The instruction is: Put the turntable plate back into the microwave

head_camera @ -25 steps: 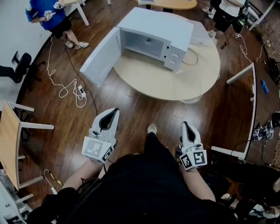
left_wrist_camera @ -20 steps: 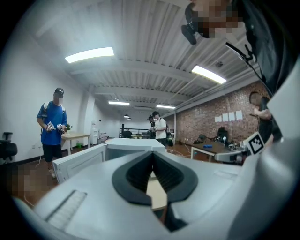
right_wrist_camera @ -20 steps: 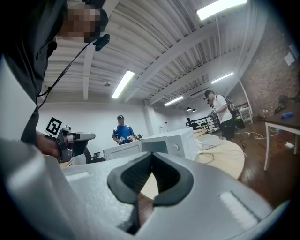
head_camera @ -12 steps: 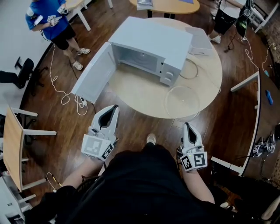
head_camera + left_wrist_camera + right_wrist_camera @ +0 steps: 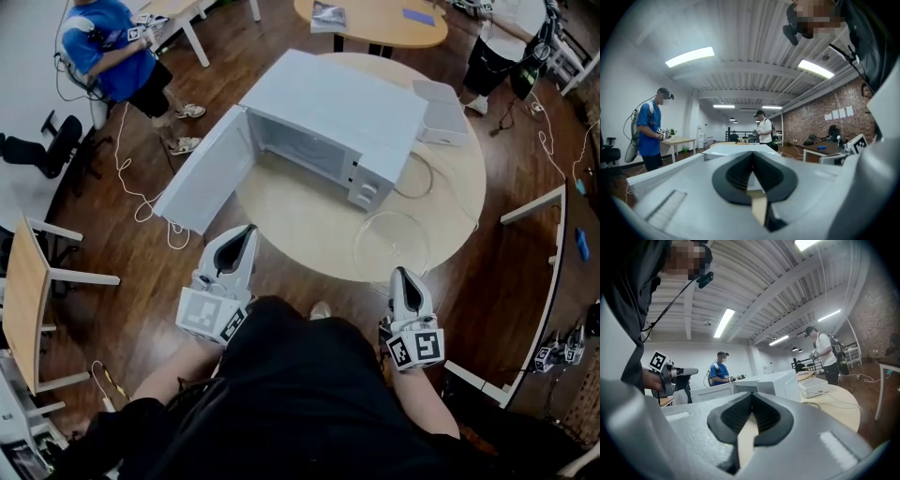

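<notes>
The white microwave [image 5: 328, 108] stands on the round wooden table [image 5: 300, 225] with its door [image 5: 202, 183] swung wide open to the left and its cavity bare. The clear glass turntable plate [image 5: 392, 246] lies flat on the table near the front edge, right of the microwave. My left gripper [image 5: 248, 228] is shut and holds nothing, just short of the table edge below the door. My right gripper [image 5: 401, 272] is shut and holds nothing, right in front of the plate without touching it. In the right gripper view the microwave [image 5: 773, 380] stands straight ahead of the shut jaws.
A white box [image 5: 441, 112] and a looped cable [image 5: 417, 178] lie on the table behind the plate. A person in blue [image 5: 112, 52] stands far left, and cables trail on the floor [image 5: 141, 197]. A small desk [image 5: 23, 309] stands at left, a white frame [image 5: 544, 253] at right.
Both grippers have come forward to the table edge, side by side. The microwave and plate now lie closer. Both pairs of jaws stay shut.
</notes>
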